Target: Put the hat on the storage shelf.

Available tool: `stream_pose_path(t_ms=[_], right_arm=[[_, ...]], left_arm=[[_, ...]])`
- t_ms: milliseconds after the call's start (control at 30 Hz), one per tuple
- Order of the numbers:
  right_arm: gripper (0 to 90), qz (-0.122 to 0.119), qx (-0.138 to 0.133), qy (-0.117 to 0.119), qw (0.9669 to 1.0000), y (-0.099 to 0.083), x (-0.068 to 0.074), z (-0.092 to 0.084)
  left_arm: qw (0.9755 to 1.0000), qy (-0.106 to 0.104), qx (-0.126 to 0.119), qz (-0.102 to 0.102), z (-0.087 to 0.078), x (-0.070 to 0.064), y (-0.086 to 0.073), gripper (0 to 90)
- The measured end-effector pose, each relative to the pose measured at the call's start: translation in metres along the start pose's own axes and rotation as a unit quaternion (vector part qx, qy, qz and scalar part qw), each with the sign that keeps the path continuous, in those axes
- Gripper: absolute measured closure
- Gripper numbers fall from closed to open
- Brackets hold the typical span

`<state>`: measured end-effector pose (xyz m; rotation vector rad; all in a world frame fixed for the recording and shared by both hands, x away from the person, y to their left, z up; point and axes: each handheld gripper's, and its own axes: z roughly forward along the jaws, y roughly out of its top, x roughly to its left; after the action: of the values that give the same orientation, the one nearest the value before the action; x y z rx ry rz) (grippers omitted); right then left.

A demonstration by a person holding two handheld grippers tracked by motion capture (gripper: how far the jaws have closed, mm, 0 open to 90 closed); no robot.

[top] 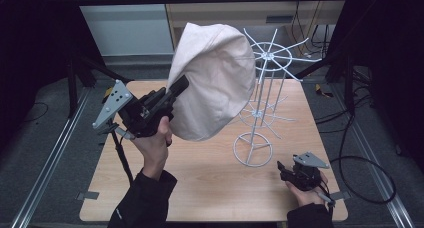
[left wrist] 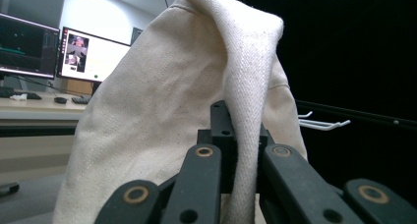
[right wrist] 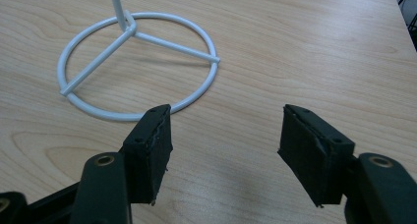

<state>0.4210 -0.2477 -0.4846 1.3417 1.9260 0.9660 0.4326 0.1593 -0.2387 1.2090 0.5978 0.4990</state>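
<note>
The left gripper (top: 177,88) is clamped tight on a fold of the cream cloth hat (top: 215,83), holding it up in the air just beside the top of the white wire rack (top: 260,108) — well above the wooden table (top: 210,188). The right gripper (right wrist: 223,145) rests low near the rack's ring base (right wrist: 137,67), jaws wide apart and gripping nothing.

Matt woven cloth hat (top: 215,83), glossy white wire rack (top: 260,113), wood-grain table (top: 210,178)

Dim, dark surrounds – table (top: 210,188) evenly lit – frames slightly soft
</note>
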Motion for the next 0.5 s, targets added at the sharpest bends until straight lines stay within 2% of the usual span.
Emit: stream_pose_path(t_ms=[300, 367, 400, 433, 500], right_arm=[[36.9, -0.002, 0.000, -0.001, 1.0000, 0.000, 0.000, 0.001], [36.8, -0.002, 0.001, -0.002, 1.0000, 0.000, 0.000, 0.001], [36.8, -0.003, 0.001, -0.002, 1.0000, 0.000, 0.000, 0.001], [36.8, -0.004, 0.001, -0.002, 1.0000, 0.000, 0.000, 0.001], [36.8, -0.004, 0.001, -0.001, 1.0000, 0.000, 0.000, 0.001]], left_arm=[[0.9997, 0.008, 0.024, -0.004, -0.004, 0.009, -0.014, 88.1], [0.9994, 0.010, 0.034, -0.008, -0.005, 0.013, -0.019, 88.0], [0.9988, 0.015, 0.047, -0.005, -0.005, 0.017, -0.023, 88.0], [0.9988, 0.015, 0.047, -0.005, -0.005, 0.017, -0.023, 87.9], [0.9978, 0.021, 0.062, -0.001, -0.004, 0.021, -0.030, 87.8]])
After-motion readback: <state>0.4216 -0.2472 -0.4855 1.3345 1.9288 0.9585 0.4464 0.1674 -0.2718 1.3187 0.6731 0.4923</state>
